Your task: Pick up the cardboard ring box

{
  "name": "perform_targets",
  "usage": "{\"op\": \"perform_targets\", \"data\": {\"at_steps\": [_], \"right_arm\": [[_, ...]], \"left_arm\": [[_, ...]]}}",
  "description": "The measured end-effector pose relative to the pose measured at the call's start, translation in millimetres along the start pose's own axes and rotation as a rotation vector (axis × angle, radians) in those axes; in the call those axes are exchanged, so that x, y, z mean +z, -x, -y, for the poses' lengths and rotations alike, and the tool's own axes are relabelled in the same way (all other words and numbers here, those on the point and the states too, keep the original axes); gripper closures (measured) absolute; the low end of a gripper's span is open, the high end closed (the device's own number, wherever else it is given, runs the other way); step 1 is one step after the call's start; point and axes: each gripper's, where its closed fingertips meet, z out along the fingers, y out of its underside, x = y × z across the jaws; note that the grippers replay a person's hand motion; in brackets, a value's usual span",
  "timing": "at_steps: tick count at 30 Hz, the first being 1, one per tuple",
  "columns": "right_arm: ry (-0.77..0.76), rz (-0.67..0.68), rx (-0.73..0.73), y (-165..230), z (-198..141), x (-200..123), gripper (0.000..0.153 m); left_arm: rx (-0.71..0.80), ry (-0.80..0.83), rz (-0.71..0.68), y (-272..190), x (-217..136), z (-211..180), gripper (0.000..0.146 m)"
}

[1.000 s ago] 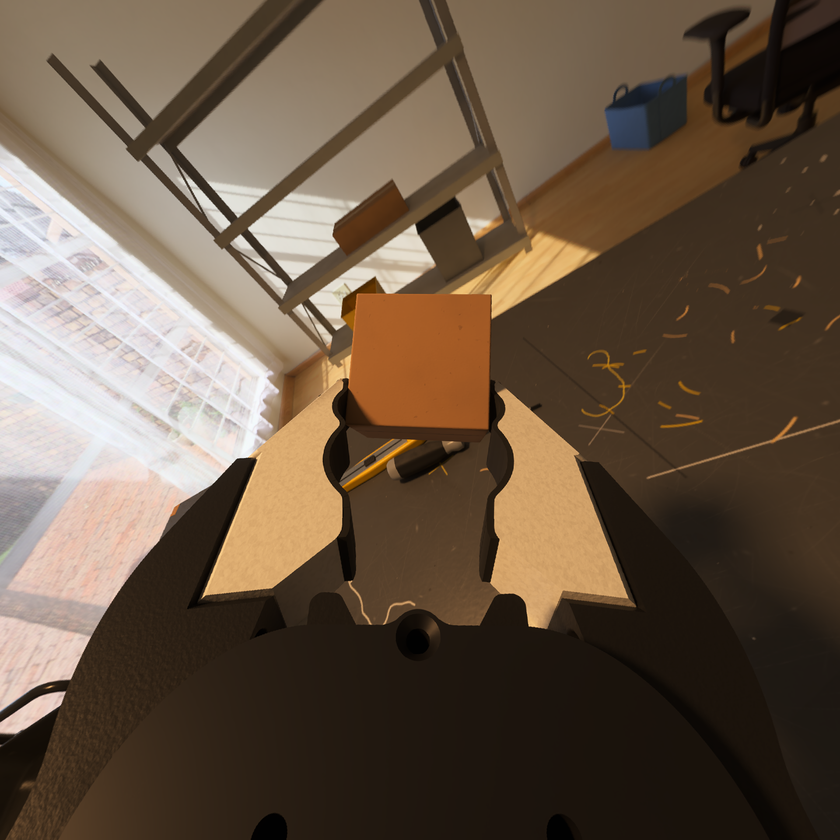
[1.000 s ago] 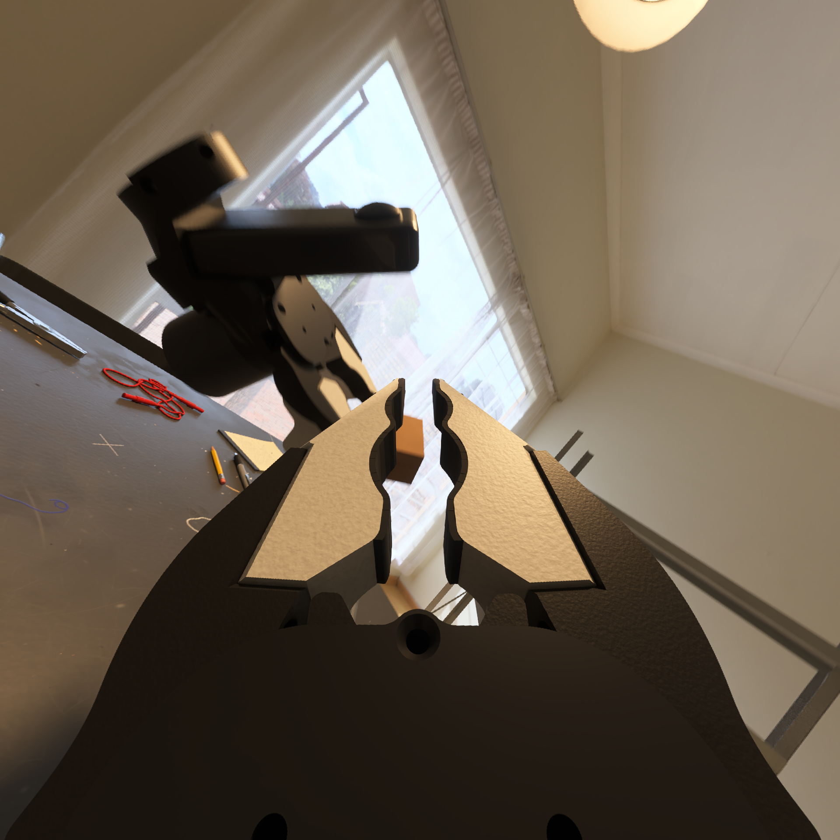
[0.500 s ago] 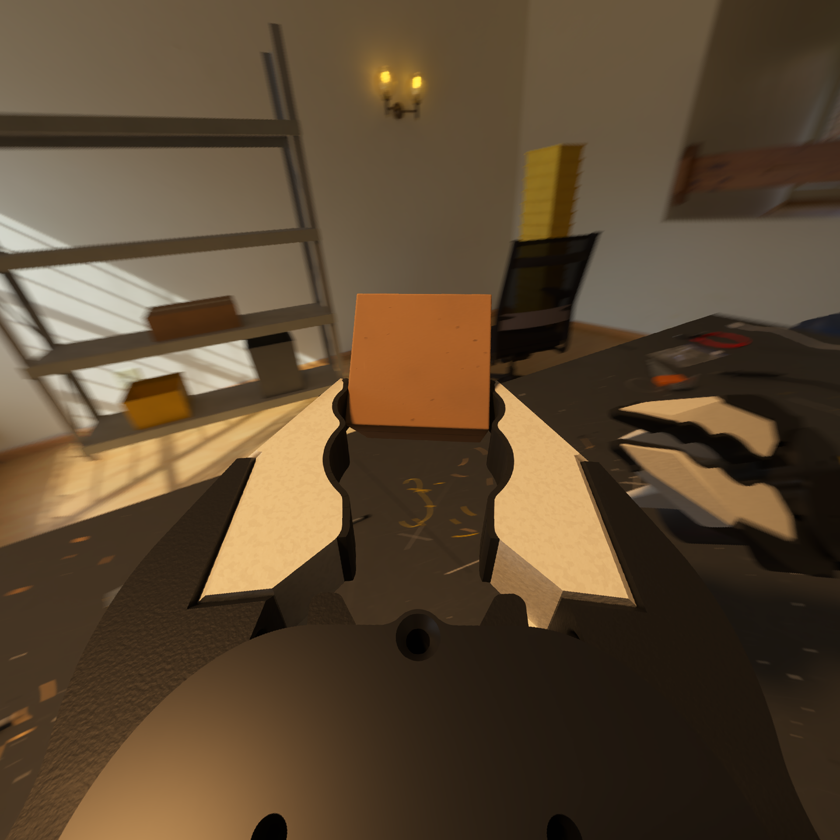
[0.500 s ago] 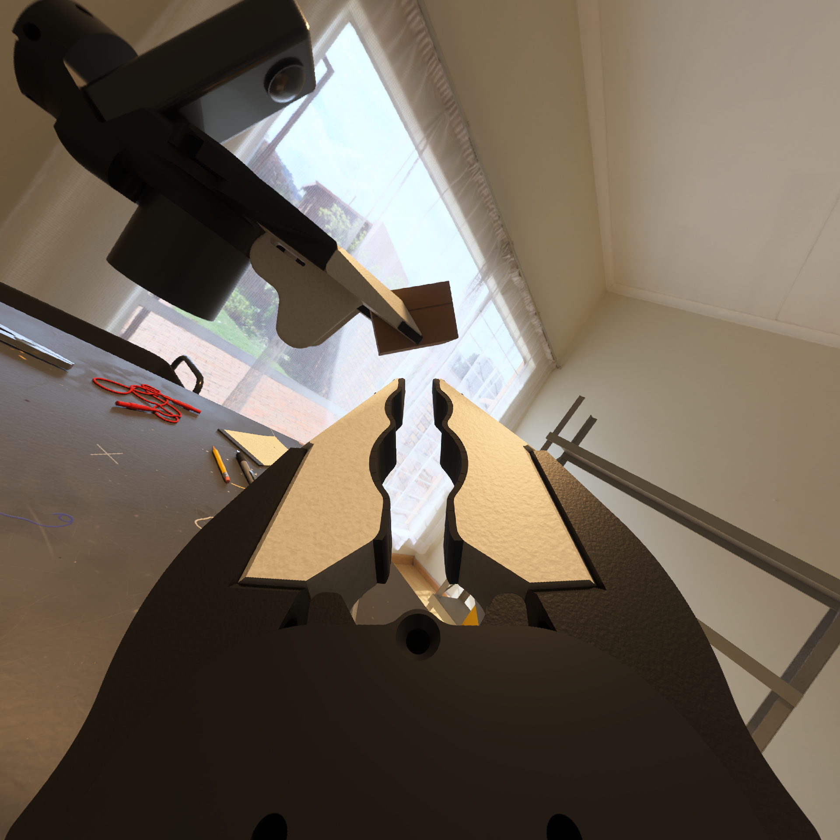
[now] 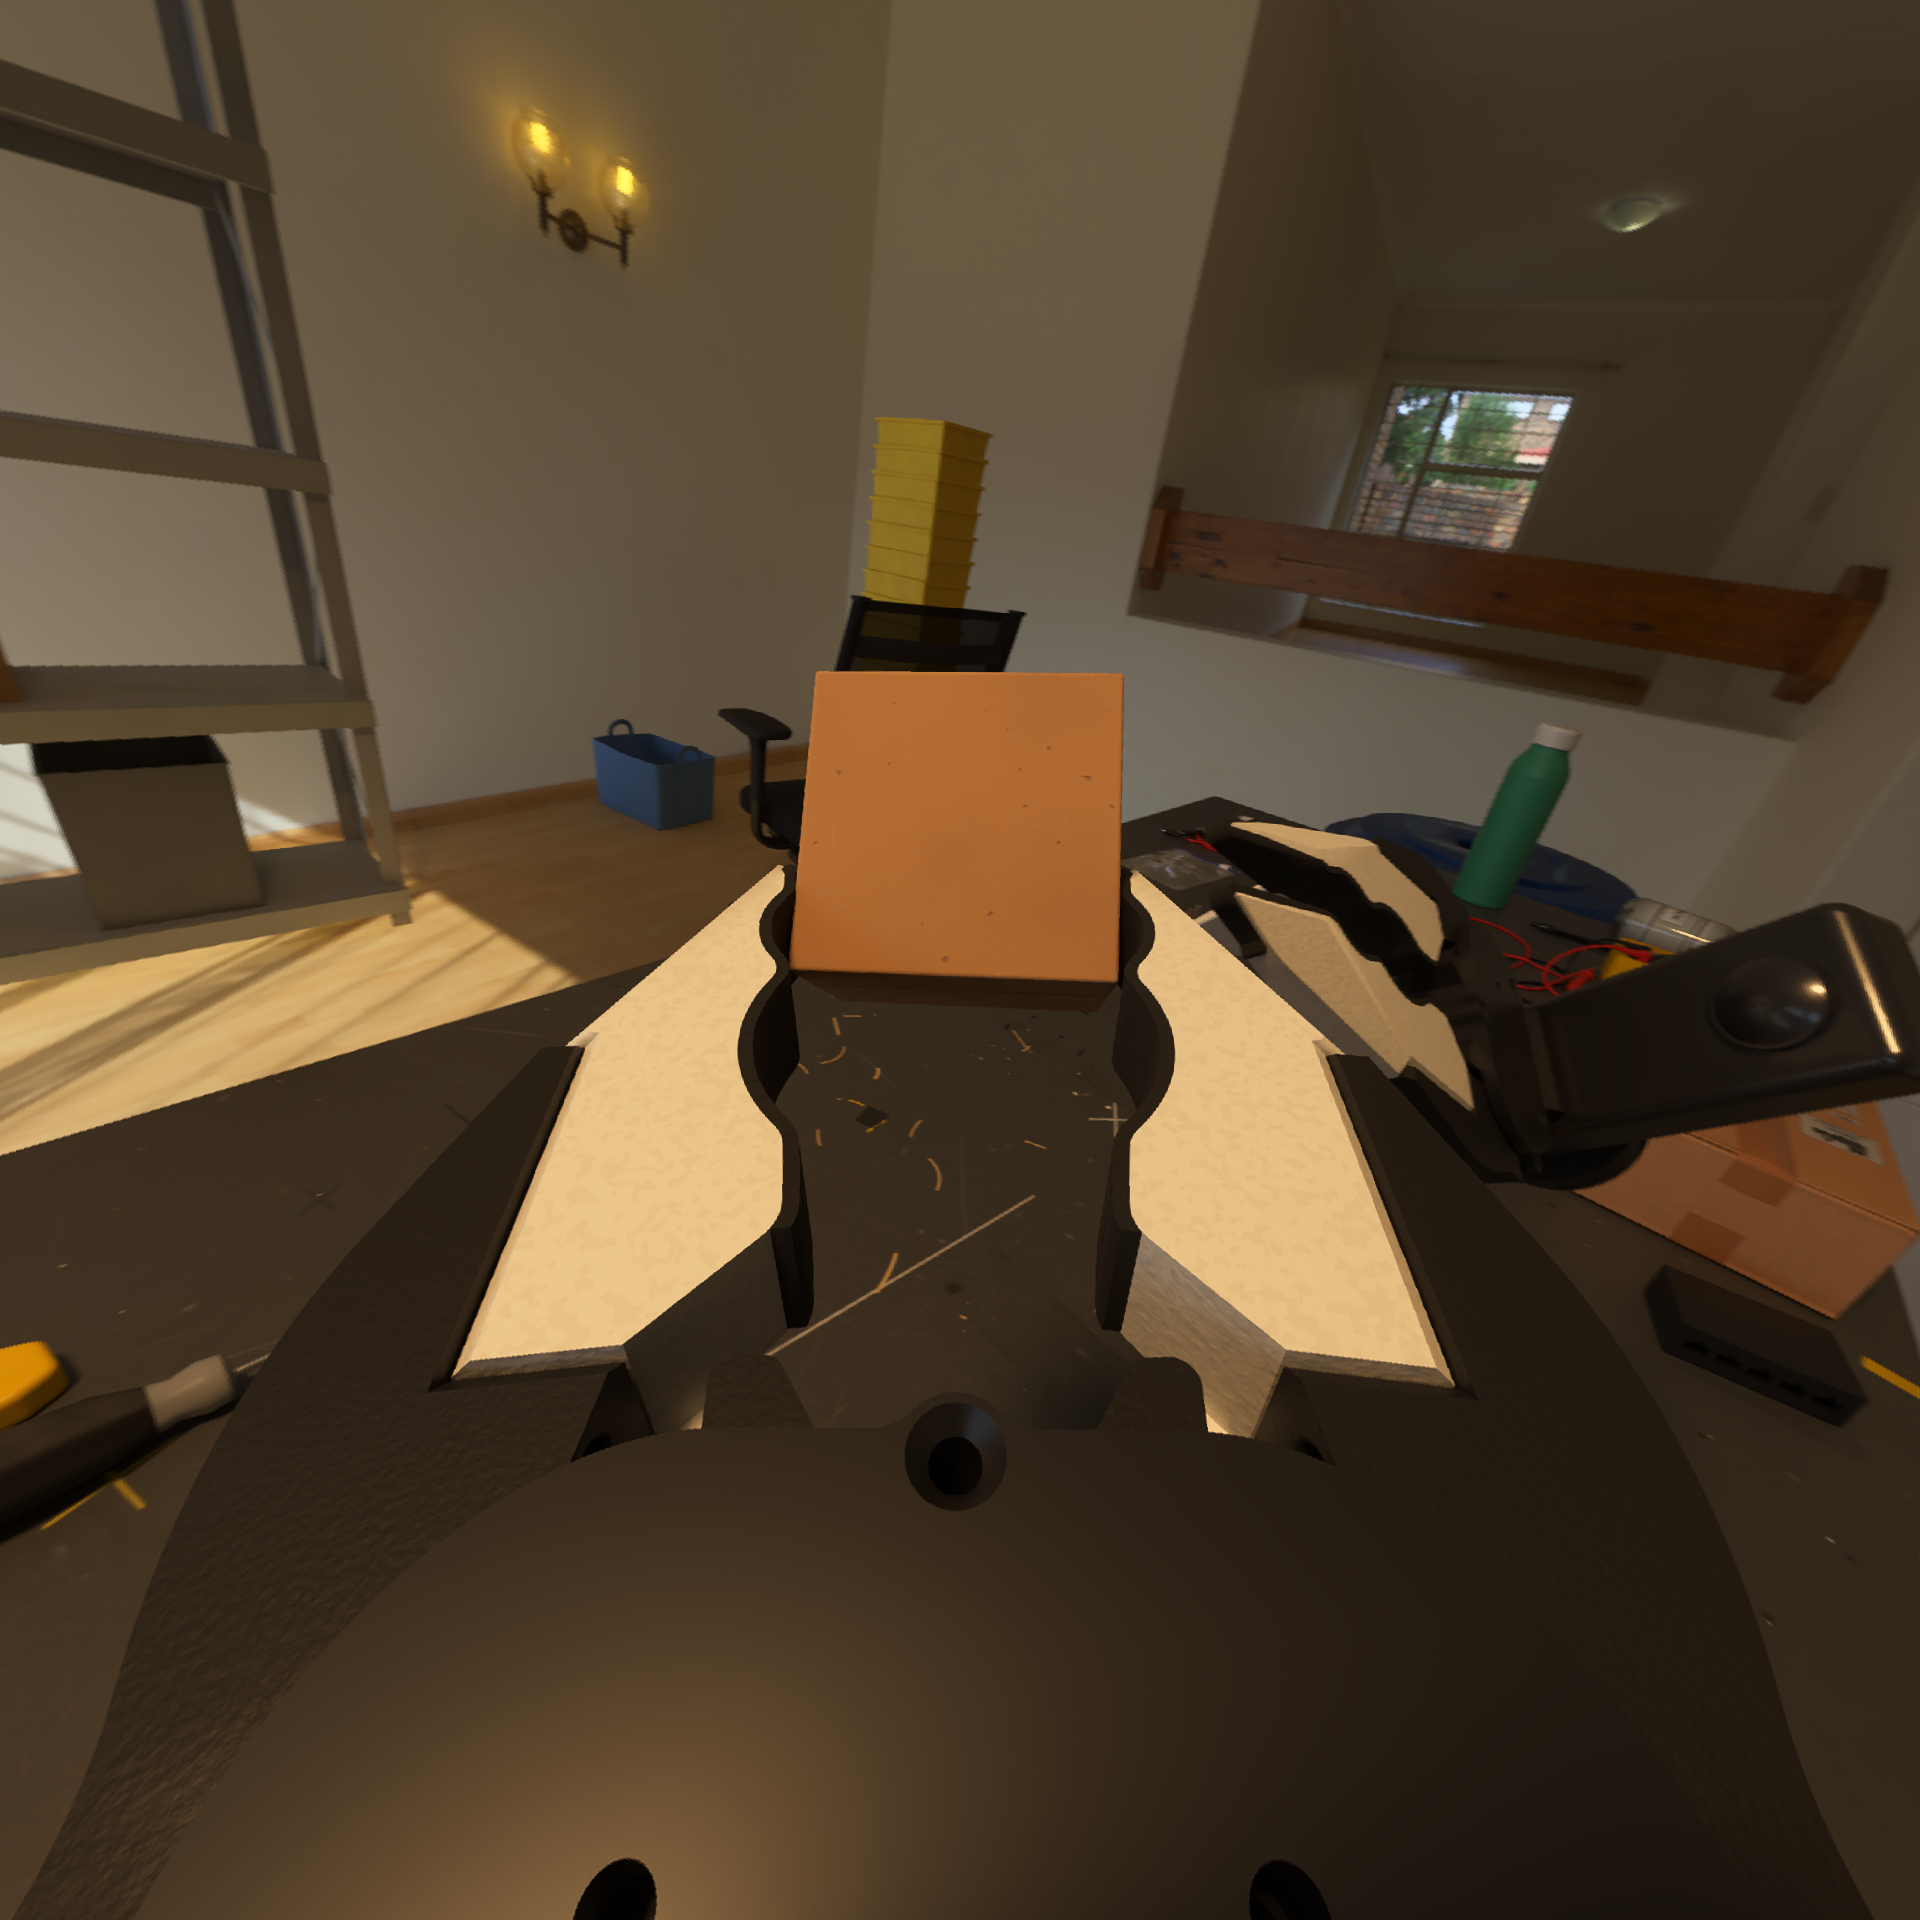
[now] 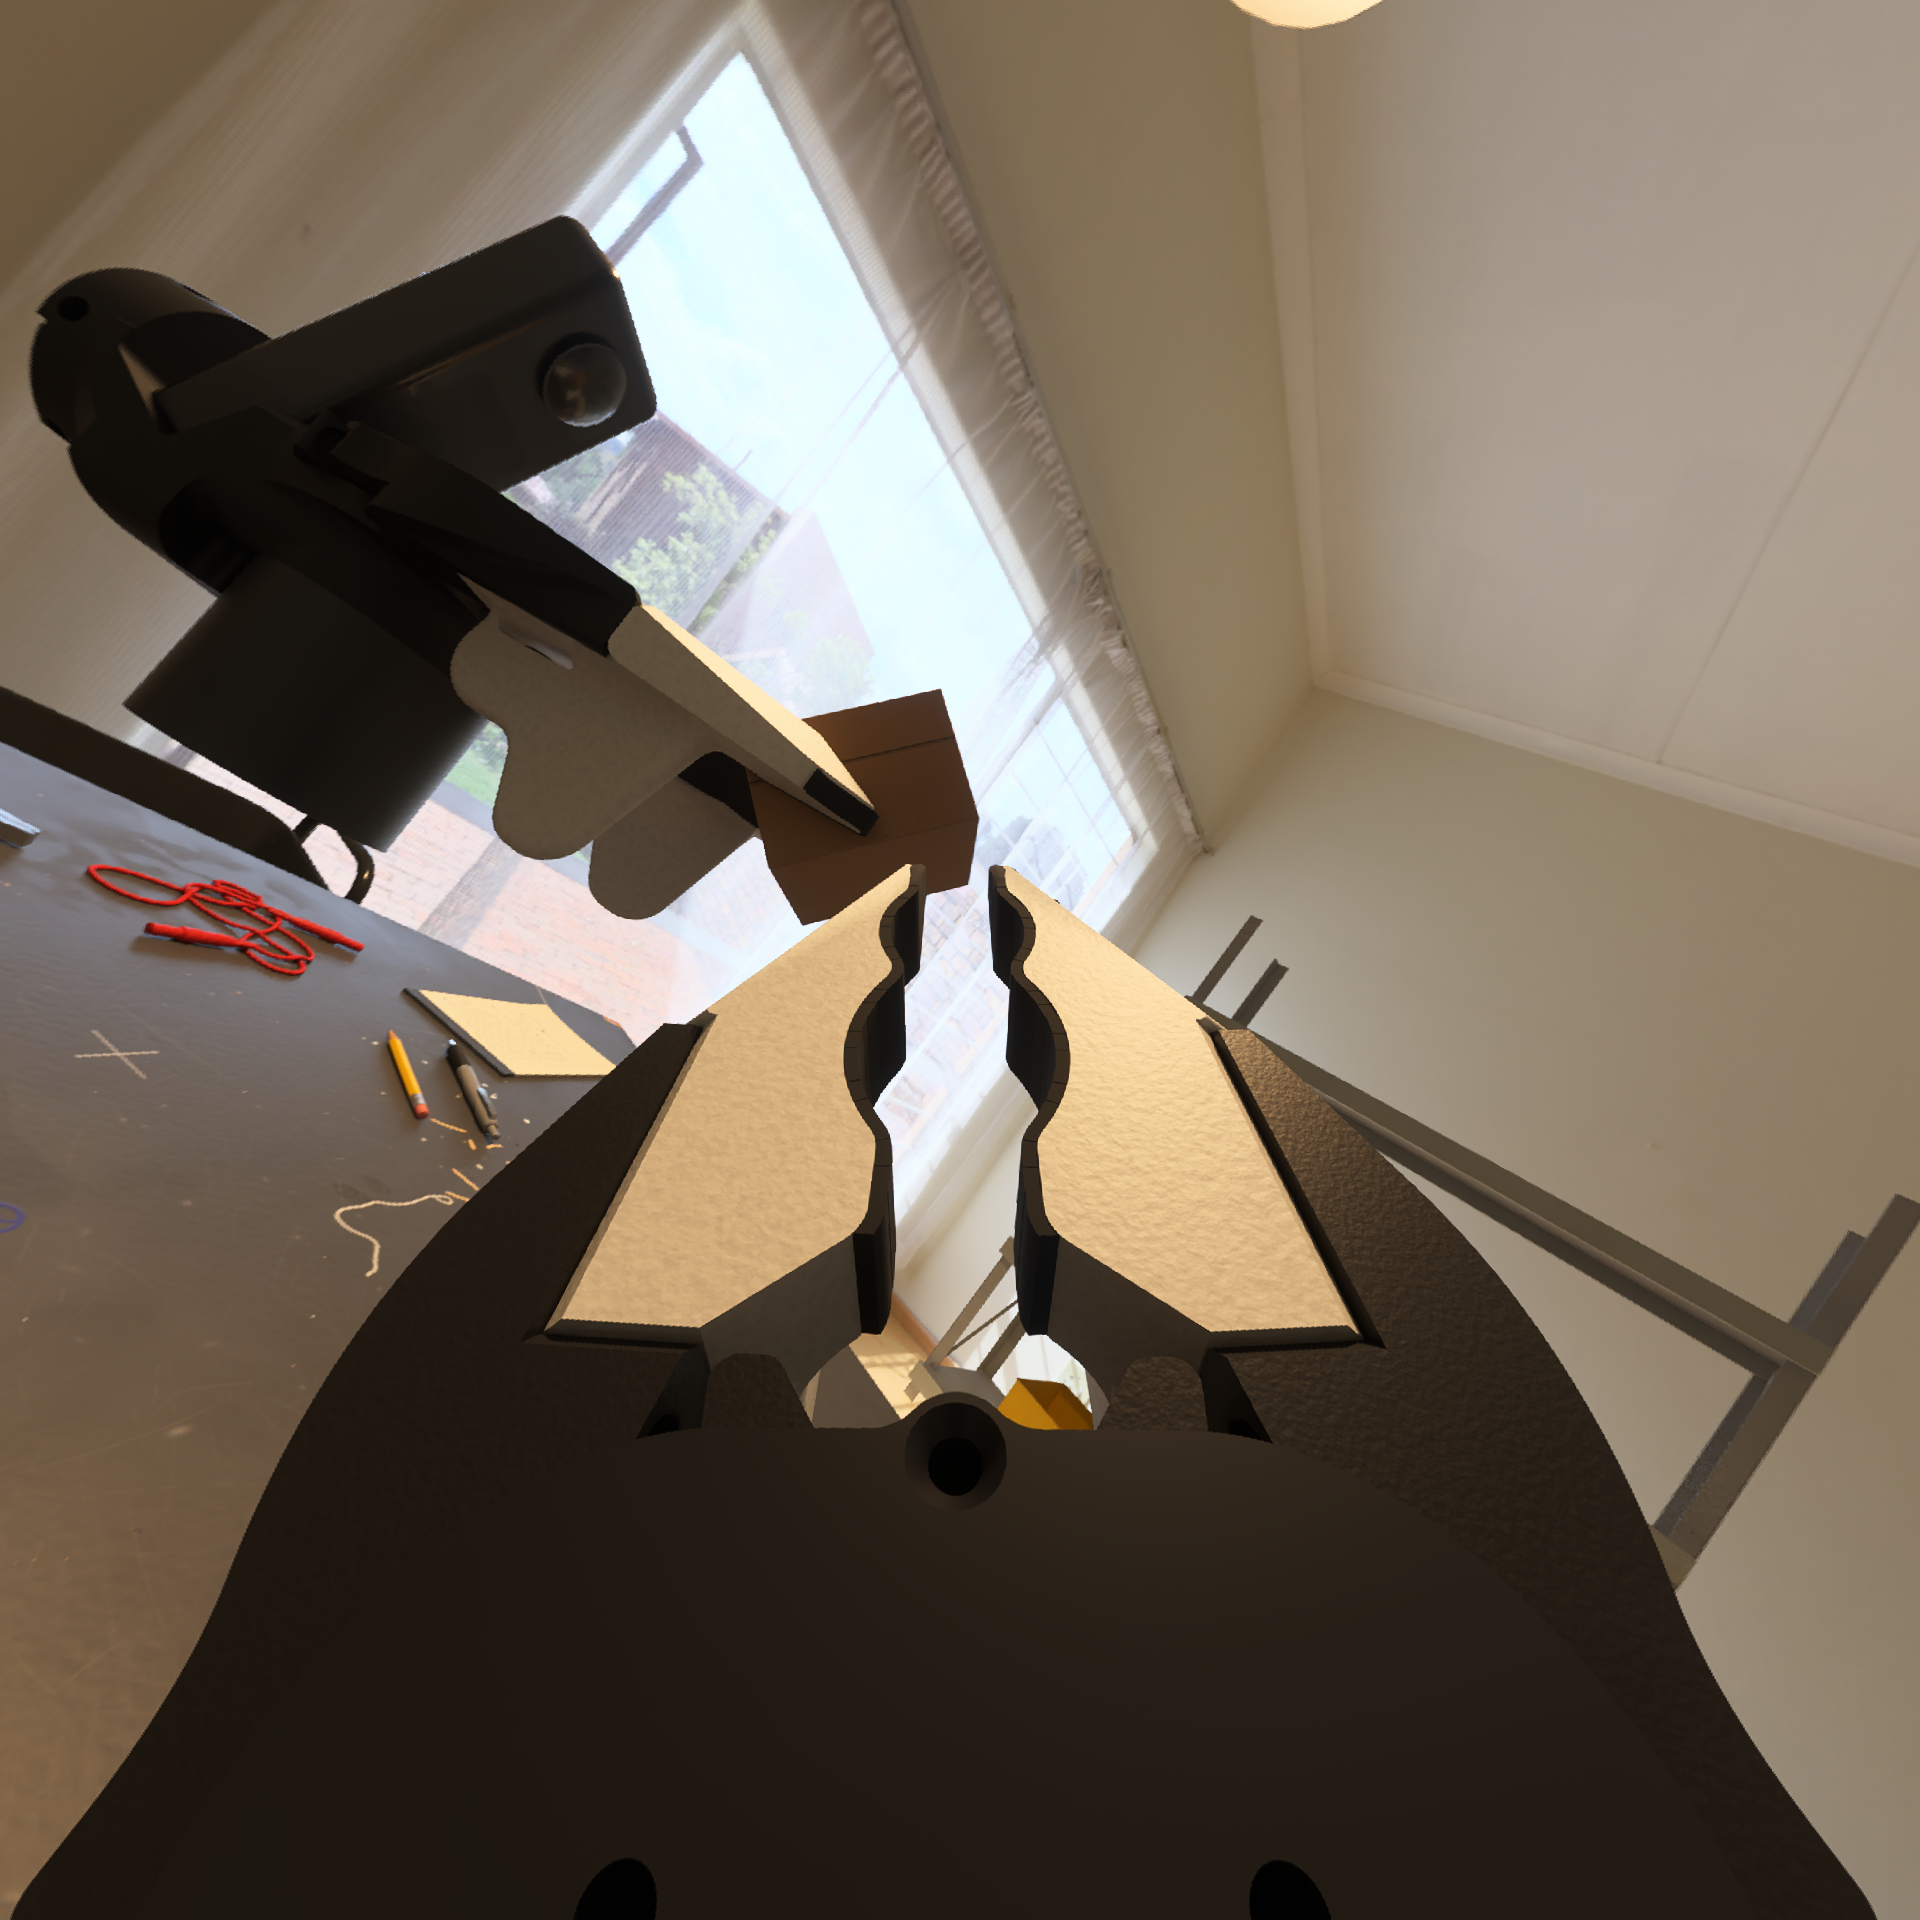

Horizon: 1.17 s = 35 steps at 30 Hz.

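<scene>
The cardboard ring box (image 5: 961, 831) is a small brown cube. My left gripper (image 5: 958, 904) is shut on it, one fingertip against each side, and holds it in the air well above the dark table (image 5: 312, 1195). The right wrist view shows the box (image 6: 914, 779) in the left gripper (image 6: 821, 821), just above and beyond my right gripper (image 6: 954, 883). My right gripper is shut with only a narrow slit between its fingers and holds nothing. It also shows at the right of the left wrist view (image 5: 1247, 868), pointing towards the box.
On the table are a large cardboard carton (image 5: 1766, 1216), a black block (image 5: 1756, 1351), a green bottle (image 5: 1517, 821), red cables (image 6: 229, 914), a pencil (image 6: 405, 1075), a marker (image 6: 473, 1091) and a flat card sheet (image 6: 520, 1034). A metal shelf rack (image 5: 260, 416) and an office chair (image 5: 790, 769) stand beyond the table.
My left gripper has swung round with the box, from facing the window and shelves to facing the room. It has come down close to my right gripper's fingertips. The right gripper barely moved.
</scene>
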Motion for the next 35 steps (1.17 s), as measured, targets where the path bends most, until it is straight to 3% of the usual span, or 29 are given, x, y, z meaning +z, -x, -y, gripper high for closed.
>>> {"op": "perform_targets", "data": {"at_steps": [7, 17, 29, 35], "right_arm": [[-0.024, 0.057, 0.004, 2.4, 5.2, -0.5, 0.141], [0.060, 0.173, 0.048, 3.5, 8.9, 2.4, 0.141], [0.043, 0.136, -0.002, -1.7, 14.3, 0.9, 0.140], [0.010, 0.152, 0.085, -3.8, 17.5, 0.1, 0.140]], "left_arm": [[0.005, 0.015, -0.058, -11.1, 3.6, -2.6, 0.086], [0.020, -0.011, -0.100, -12.0, -1.0, 0.3, 0.086], [-0.026, -0.080, -0.065, -18.4, 3.1, 7.6, 0.086], [-0.019, -0.139, -0.100, -23.0, 3.4, 11.4, 0.086]]}}
